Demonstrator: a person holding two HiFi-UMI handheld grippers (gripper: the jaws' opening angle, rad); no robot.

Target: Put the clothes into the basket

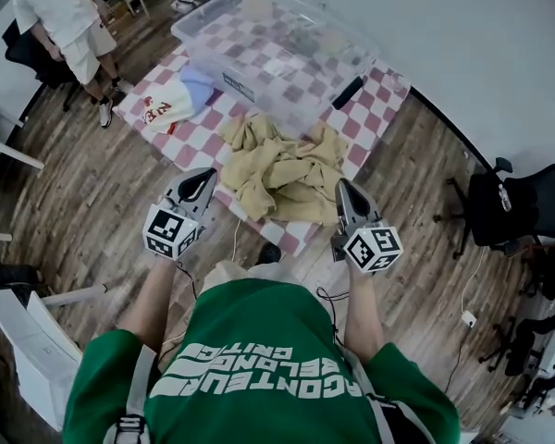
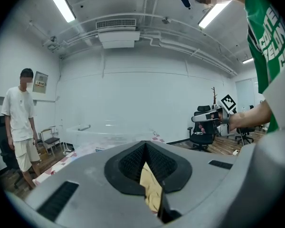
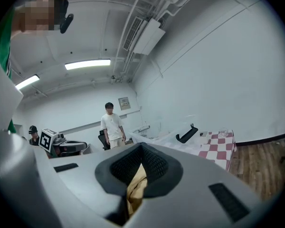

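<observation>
A heap of yellow clothes (image 1: 282,169) lies on a red-and-white checkered mat (image 1: 379,109) on the wooden floor. Behind it stands the basket, a clear plastic bin (image 1: 229,74), which the left gripper view shows as a pale box (image 2: 109,132). My left gripper (image 1: 203,178) hovers at the heap's left edge and my right gripper (image 1: 342,191) at its right edge. Both are shut and hold nothing. In each gripper view the jaws meet at the tip (image 2: 145,144) (image 3: 141,146), and yellow cloth (image 2: 152,189) (image 3: 135,186) shows through the slot below.
A white, blue and red garment (image 1: 166,104) lies on the mat's left part. A black handle (image 1: 348,92) rests beside the bin. A person in white (image 1: 69,26) stands at the far left. Black office chairs (image 1: 518,202) stand at the right by the wall.
</observation>
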